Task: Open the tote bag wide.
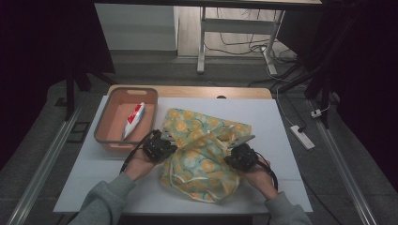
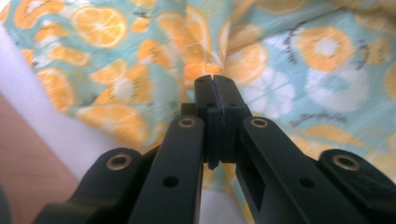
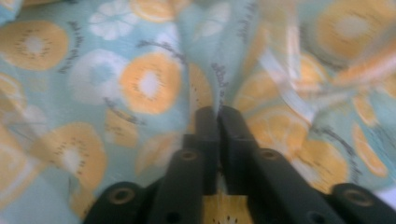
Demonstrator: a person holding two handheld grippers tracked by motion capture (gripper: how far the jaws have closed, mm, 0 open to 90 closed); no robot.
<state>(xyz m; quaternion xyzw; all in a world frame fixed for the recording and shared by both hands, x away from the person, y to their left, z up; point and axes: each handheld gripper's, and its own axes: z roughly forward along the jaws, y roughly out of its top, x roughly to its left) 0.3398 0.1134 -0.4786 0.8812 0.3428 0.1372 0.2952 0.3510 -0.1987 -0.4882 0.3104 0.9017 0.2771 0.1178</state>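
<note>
White table, crumpled orange-print cloth at its centre; orange bin at ten o'clock, tube inside; left gripper pinching cloth's nine o'clock edge; right gripper clamped on its three o'clock edge

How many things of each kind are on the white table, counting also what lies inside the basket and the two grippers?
Fruit-print cloth: 1
Basket: 1
Tube in the basket: 1
Grippers, left gripper and right gripper, both shut on the cloth: 2
Total: 5

White table with cloth, basket
</note>
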